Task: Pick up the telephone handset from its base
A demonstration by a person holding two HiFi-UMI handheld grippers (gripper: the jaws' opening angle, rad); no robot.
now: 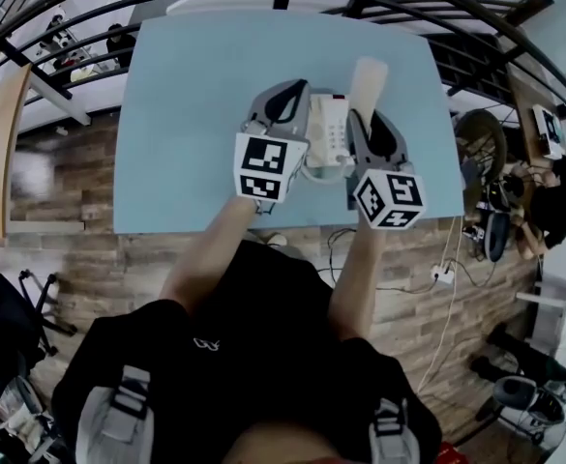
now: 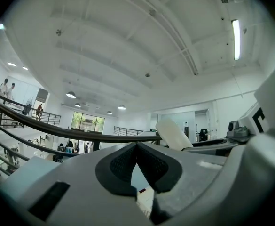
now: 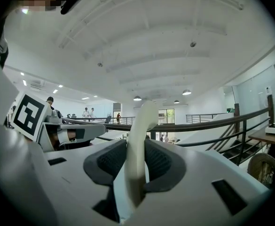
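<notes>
Head view: right claw clamps handset beside base; left claw closed; open tabletop around.

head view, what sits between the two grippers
The white telephone base sits on the blue table between the left gripper and the right gripper, which grips the handset; the head view shows it.

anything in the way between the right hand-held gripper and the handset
Nothing visible does. The right hand-held gripper is closed on the handset, gripping it from both sides. The left hand-held gripper sits on the other side of the phone base, jaws together, clear of the grip.
</notes>
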